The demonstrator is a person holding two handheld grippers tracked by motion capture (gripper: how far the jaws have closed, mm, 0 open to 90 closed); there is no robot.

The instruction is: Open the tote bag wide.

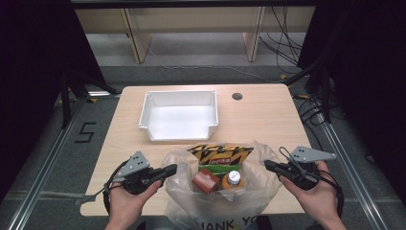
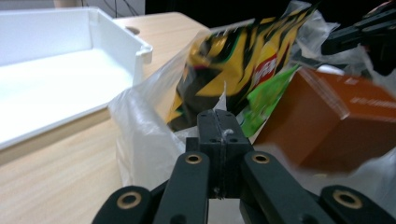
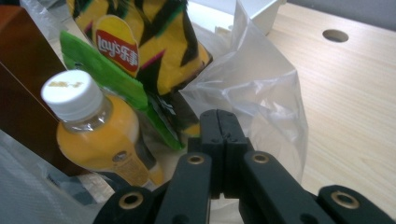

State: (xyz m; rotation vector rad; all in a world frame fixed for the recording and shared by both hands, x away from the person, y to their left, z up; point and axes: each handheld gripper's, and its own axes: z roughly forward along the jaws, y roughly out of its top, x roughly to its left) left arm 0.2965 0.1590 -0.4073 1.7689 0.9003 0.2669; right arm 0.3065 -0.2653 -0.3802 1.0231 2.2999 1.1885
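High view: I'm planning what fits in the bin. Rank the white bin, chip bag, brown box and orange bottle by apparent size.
1. white bin
2. chip bag
3. brown box
4. orange bottle, partly hidden in the plastic bag, so its rank against the box is unsure.

A clear plastic bag (image 1: 218, 191) sits open at the lower centre of the high view, on the near edge of the table, its crinkled rim spread wide. Inside, 1 yellow-and-black chip bag (image 1: 221, 154) stands at the back, upper part of the opening, with a green packet (image 1: 224, 168) just in front of it. Below these, a brown box (image 1: 206, 180) lies at the left, tilted, and an orange drink bottle (image 1: 232, 180) with a white cap lies just beside it at the right.
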